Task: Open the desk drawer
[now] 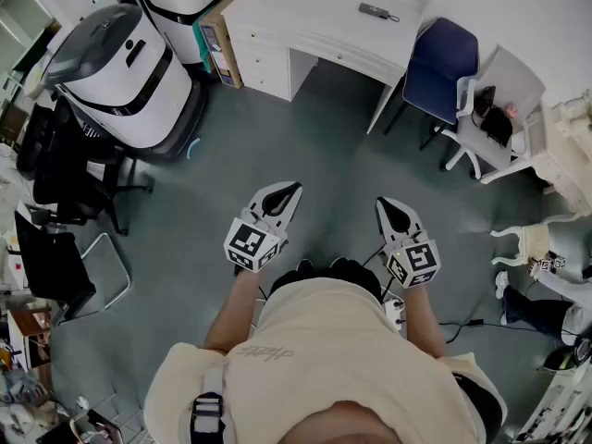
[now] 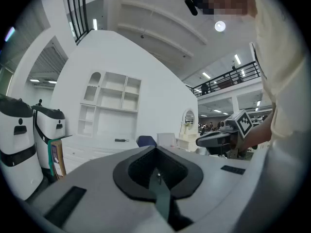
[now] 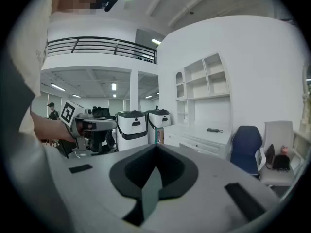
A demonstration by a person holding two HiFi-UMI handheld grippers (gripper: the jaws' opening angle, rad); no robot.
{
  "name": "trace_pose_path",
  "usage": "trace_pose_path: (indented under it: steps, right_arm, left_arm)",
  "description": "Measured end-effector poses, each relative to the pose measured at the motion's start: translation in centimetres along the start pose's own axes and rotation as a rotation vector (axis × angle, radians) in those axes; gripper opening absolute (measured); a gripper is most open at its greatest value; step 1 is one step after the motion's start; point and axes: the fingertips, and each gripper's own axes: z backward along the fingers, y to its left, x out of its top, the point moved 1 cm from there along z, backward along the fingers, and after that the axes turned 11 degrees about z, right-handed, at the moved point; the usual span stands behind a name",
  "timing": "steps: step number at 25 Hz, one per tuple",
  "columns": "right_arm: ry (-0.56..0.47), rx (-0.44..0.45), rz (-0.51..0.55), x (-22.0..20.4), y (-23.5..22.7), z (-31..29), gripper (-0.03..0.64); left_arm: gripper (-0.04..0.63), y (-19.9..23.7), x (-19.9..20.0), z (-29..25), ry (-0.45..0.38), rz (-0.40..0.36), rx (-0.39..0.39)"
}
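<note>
Desk drawers (image 1: 264,63) look closed; left tool (image 1: 292,191), right tool (image 1: 385,204) clamped together, empty.

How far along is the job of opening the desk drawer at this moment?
Done: nothing yet. The drawers of the white desk all look closed. In hand: nothing. The left gripper and right gripper are shut and empty, held over the floor well short of the desk. Left: approach the desk, take hold of a drawer front and pull it out.
</note>
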Motion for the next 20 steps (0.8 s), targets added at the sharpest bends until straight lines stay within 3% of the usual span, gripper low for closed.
trace_pose_path:
  steps: [7, 14, 20]
  right_arm:
    - [0.021, 0.036, 0.085, -0.7, -2.0, 1.4, -0.003]
    - [-0.025, 0.014, -0.053, -1.7, -9.1, 3.4, -0.003]
    - [-0.024, 0.035, -0.038, -5.1, -10.9, 3.6, -0.003]
  left_arm:
    - [0.003, -0.8, 0.2, -3.3, 0.021, 0.045, 0.028]
    - [0.003, -1.8, 3.9, -8.0, -0.003, 0.028, 0.081]
    - [0.003, -3.1, 1.7, -9.7, 0.009, 0.042, 0.153]
